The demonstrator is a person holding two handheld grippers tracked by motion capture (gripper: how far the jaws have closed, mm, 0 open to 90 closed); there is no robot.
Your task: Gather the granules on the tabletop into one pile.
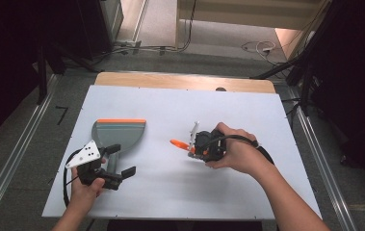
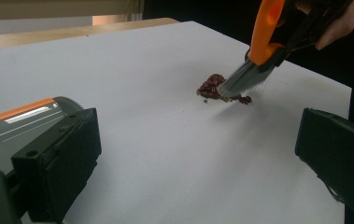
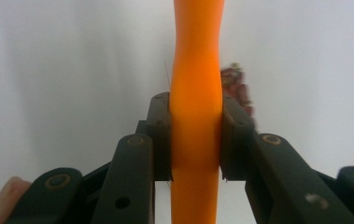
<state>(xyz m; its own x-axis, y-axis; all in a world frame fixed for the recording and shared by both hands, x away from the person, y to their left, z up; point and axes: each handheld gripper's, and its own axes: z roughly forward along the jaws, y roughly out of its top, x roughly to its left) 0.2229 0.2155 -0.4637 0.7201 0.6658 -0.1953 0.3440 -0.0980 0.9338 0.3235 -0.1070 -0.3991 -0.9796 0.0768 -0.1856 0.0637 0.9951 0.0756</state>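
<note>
Left hand (image 1: 86, 185) low at near left corner, wrapped around left gripper (image 1: 122, 174), forearm entering from bottom edge. Jaws parted wide in left gripper view (nothing pressed between pads), one jaw seemingly resting against something grey, contact hard to judge. Right hand (image 1: 235, 151) mid-table, wrist bent inward, forearm angled in from lower right. Right gripper (image 3: 195, 140) clamped tight, both pads pressed flat on an orange handle (image 3: 195, 70).

Orange-handled brush (image 2: 264, 32), grey dustpan (image 1: 117, 135) with orange edge, dark red crumbs (image 2: 214, 87)
</note>
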